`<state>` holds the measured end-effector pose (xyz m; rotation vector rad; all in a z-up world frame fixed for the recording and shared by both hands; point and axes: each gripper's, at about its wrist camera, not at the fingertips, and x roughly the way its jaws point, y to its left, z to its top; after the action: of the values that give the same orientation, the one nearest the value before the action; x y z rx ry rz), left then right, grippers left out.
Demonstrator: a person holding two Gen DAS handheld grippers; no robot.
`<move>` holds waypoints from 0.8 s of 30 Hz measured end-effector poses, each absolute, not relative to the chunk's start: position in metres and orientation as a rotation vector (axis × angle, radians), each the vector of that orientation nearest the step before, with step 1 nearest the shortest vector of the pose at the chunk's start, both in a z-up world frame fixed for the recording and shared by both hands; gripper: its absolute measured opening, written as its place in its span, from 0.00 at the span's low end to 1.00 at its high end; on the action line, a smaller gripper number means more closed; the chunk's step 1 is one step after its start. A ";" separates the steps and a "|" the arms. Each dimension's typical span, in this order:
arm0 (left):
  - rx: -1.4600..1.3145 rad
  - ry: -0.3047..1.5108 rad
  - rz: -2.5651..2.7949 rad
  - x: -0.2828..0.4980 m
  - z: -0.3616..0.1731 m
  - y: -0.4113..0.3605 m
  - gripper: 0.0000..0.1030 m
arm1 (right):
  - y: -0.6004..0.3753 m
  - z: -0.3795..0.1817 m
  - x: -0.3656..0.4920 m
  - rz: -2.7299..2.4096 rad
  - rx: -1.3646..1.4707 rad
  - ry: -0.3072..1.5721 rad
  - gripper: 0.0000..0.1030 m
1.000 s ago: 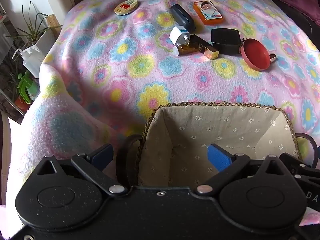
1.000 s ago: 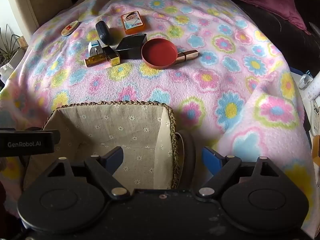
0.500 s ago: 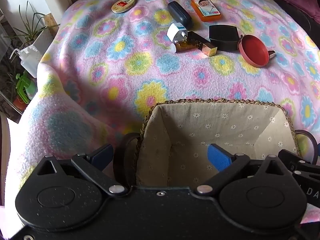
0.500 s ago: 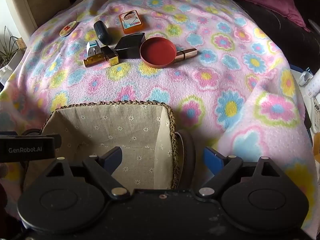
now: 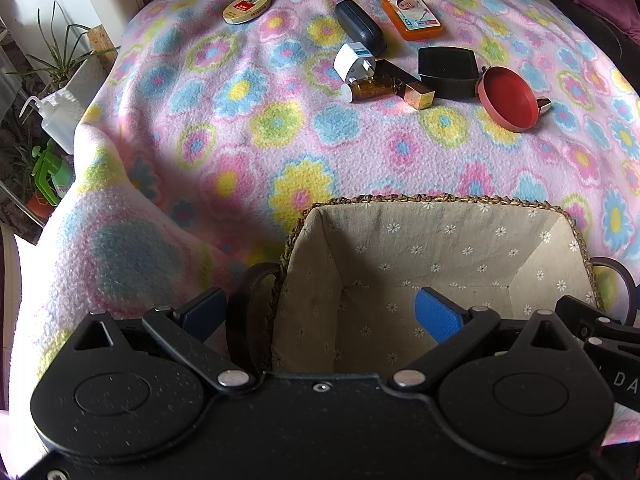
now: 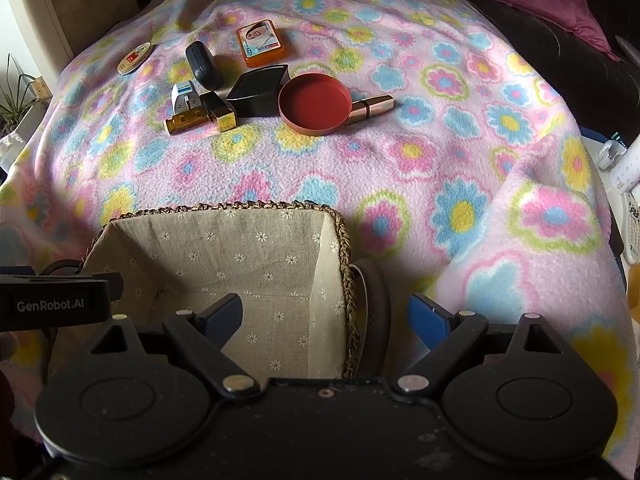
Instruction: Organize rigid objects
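- Right gripper (image 6: pixel 324 316) is opening, jaws spread wide, straddling the right wall and dark loop handle (image 6: pixel 378 312) of the basket (image 6: pixel 224 210); pads are not pressing on anything.
- Left gripper (image 5: pixel 320 312) is also standing wide, straddling the basket's left wall and handle, gripping nothing.
- Basket is sitting near edge of the fleece flower blanket (image 6: pixel 460 152), braided rim, daisy-print cloth lining (inside looks bare).
- Rigid objects are lying clustered well beyond the basket: red round lid (image 6: pixel 314 104) touching a rose-gold lipstick (image 6: pixel 370 106), black angular case (image 6: pixel 260 90), gold-capped black box (image 6: pixel 222 114), amber vial (image 6: pixel 186 122), white plug adapter (image 6: pixel 185 96), dark oval case (image 6: pixel 203 65), orange tin (image 6: pixel 261 42), round cream tin (image 6: pixel 134 58) off alone.
- Open blanket is lying between basket and cluster; blanket is dropping off at right.
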<state>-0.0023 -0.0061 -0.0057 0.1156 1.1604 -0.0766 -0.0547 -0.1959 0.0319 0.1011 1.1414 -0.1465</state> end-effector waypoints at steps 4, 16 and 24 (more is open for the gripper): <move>0.126 1.168 -0.076 -0.002 -0.006 -0.007 0.95 | -0.196 0.030 -0.054 -0.149 0.104 1.142 0.88; 0.159 1.218 -0.103 -0.009 -0.001 -0.007 0.95 | -0.195 0.030 -0.053 -0.149 0.103 1.145 0.88; 0.163 1.244 -0.123 -0.013 -0.001 -0.007 0.95 | -0.194 0.030 -0.055 -0.146 0.095 1.149 0.89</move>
<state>-0.0131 -0.0074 -0.0008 0.1630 1.2443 -0.1230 -0.0554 -0.1942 0.0304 0.0949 1.1485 -0.1456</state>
